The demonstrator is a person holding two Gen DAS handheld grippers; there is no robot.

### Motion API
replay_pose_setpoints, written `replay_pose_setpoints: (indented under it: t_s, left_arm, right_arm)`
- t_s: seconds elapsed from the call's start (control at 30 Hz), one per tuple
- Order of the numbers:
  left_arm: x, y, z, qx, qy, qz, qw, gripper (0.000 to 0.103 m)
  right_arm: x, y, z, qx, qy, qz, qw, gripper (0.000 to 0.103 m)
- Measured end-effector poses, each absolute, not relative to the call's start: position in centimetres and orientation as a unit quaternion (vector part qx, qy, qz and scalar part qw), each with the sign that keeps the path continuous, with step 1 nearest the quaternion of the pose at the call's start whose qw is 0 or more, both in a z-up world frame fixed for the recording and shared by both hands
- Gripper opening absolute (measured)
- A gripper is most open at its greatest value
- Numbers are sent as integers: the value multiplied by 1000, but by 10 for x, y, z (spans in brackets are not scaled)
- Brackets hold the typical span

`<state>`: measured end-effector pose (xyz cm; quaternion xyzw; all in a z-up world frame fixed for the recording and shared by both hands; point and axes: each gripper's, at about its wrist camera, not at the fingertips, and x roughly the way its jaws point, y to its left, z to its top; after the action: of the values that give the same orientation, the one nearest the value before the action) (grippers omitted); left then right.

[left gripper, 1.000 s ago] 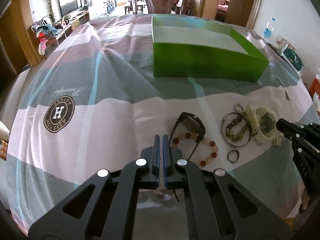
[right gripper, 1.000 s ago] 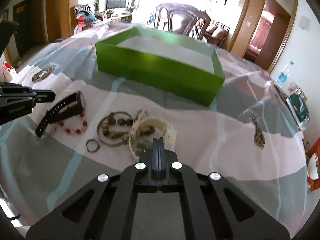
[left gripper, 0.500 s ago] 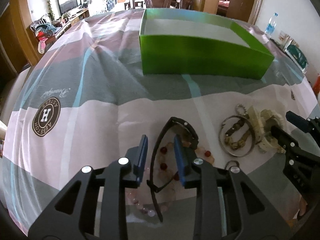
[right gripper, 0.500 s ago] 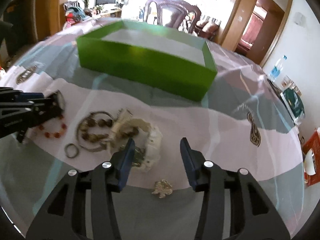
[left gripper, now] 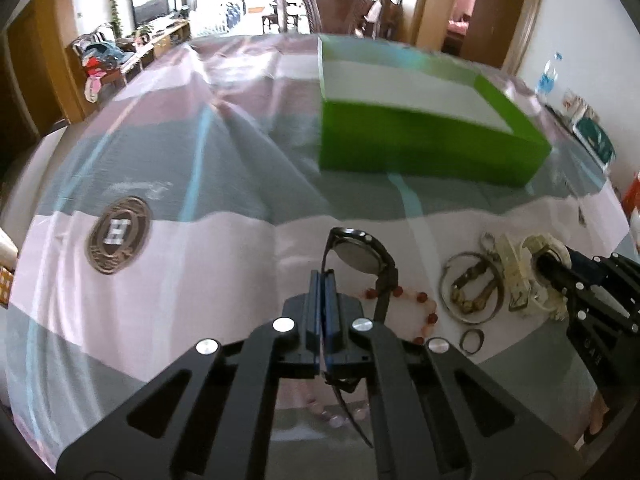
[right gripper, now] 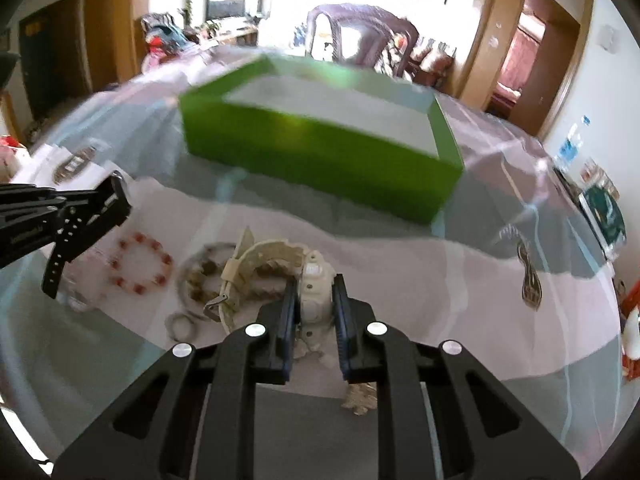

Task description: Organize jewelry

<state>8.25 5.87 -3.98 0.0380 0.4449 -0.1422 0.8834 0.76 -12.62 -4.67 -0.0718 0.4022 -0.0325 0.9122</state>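
Observation:
My left gripper point(left gripper: 324, 280) is shut on the strap of a black watch point(left gripper: 360, 254), lifted off the cloth; the strap hangs down in the right wrist view point(right gripper: 60, 260). My right gripper point(right gripper: 314, 294) is shut on a cream white watch point(right gripper: 316, 284), whose band point(right gripper: 264, 258) trails to the left. On the cloth lie a red bead bracelet point(right gripper: 138, 258), a metal bangle with brown beads point(left gripper: 470, 294) and a small ring point(left gripper: 472, 338). The green box point(left gripper: 424, 120) stands open beyond them.
A small pale charm point(right gripper: 360, 400) lies under my right gripper. A round logo point(left gripper: 118, 234) is printed on the striped tablecloth at the left. A teal packet point(right gripper: 606, 216) and a water bottle point(left gripper: 546, 76) are at the table's right edge. A wooden chair point(left gripper: 340, 4) stands behind the table.
Both grippers closed from open: the left on the black watch strap, the right on the white watch. Both watches have risen and both views now blur with motion.

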Motion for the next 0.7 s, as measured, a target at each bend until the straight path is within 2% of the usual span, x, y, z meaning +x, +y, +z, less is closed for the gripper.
replay_pose_setpoints:
  t_s: [0.27, 0.6, 0.7]
  left_arm:
    - [63, 74, 10, 9, 392, -147, 908, 2]
    - [86, 52, 26, -10, 390, -167, 906, 2]
    - [105, 41, 13, -31, 418, -176, 890, 2]
  right_arm:
    - [-8, -101, 8, -100, 316, -26, 943, 17]
    - [14, -135, 14, -85, 318, -74, 941, 17]
    - [24, -144, -1, -70, 344, -65, 934, 18]
